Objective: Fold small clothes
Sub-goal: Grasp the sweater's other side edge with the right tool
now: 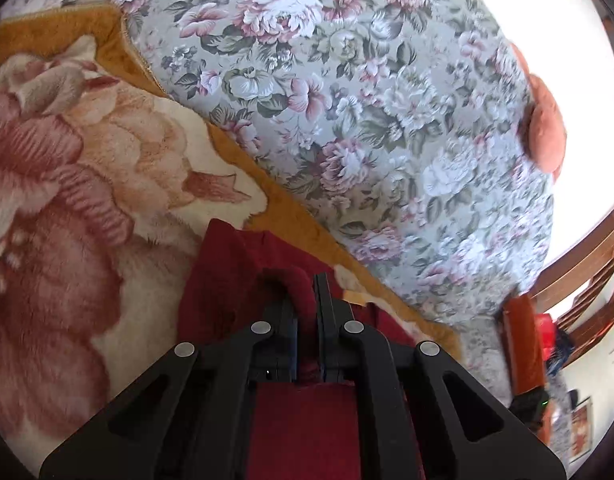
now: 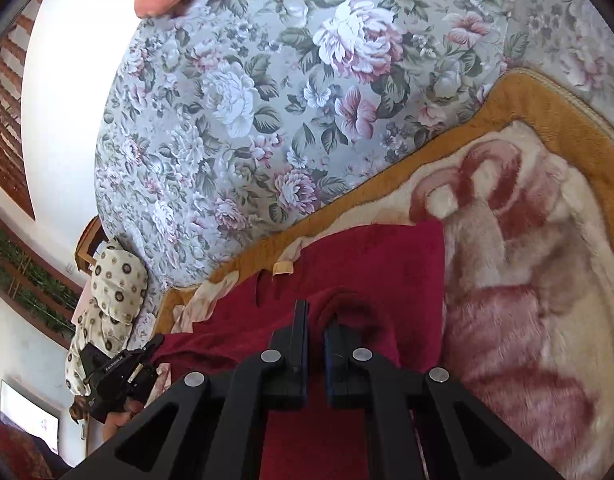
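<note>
Two layers of bedding: a floral bedsheet covers the bed, and a plush blanket with a big pink flower and a mustard border lies over part of it; the blanket is the landmark for every place given below.
Garment: a dark red garment, soft and fleecy, lies on the blanket close to its mustard border, and the part nearest the cameras is lifted off the blanket.
Cushion: an orange cushion sits on the bedsheet, well apart from the blanket, at the bed's far edge.
Person: a patterned sleeve shows past the blanket's border in the right wrist view, with a hand below it around the other tool's body.
Left hand-held gripper: its jaws are pinched together on a bunched fold of the red cloth, above the blanket.
Right hand-held gripper: its jaws are closed down on a raised ridge of the same cloth, over the blanket near the border.
Label: a small tan tag on the garment points toward the blanket's border.
Step in hand: by the look of it, a fold is being made, both tools carrying one edge of the garment over the part lying flat.
Next move: it likely calls for laying the carried edge level onto the far edge, then opening both pairs of jaws together so the cloth does not drag back.
</note>
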`<action>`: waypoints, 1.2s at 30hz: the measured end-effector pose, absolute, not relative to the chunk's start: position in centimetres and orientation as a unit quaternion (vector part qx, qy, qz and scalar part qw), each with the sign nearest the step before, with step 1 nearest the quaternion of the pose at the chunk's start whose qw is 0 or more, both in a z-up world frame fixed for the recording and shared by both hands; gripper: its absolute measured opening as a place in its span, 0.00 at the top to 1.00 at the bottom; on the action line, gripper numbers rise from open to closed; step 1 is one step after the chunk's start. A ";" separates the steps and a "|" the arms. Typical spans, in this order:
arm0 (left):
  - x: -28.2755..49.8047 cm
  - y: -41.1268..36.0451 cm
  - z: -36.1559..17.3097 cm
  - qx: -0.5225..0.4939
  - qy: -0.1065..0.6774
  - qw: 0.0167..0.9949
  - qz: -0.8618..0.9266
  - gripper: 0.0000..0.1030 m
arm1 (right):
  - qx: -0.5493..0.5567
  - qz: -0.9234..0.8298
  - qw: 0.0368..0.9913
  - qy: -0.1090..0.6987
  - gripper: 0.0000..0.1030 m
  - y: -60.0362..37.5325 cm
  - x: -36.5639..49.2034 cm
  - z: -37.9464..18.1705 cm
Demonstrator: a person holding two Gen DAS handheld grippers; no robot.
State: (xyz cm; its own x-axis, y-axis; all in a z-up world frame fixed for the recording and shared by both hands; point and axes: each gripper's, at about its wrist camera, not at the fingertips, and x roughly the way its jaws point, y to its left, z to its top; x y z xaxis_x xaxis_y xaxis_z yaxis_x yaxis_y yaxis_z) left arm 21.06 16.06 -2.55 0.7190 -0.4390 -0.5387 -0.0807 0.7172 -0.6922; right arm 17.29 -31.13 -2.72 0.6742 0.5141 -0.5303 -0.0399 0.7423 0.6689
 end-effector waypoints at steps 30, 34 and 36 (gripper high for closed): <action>31.3 8.3 -4.7 -0.153 0.465 0.870 -0.058 0.27 | 0.122 0.059 0.882 0.451 0.67 -24.6 27.0 -2.4; 30.6 9.8 -7.2 -0.177 0.439 0.878 -0.068 0.28 | 0.071 0.057 0.874 0.478 0.64 -24.3 29.5 -6.5; 30.3 10.3 -7.5 -0.195 0.428 0.880 -0.072 0.28 | 0.053 0.068 0.895 0.437 0.62 -24.0 28.4 -7.0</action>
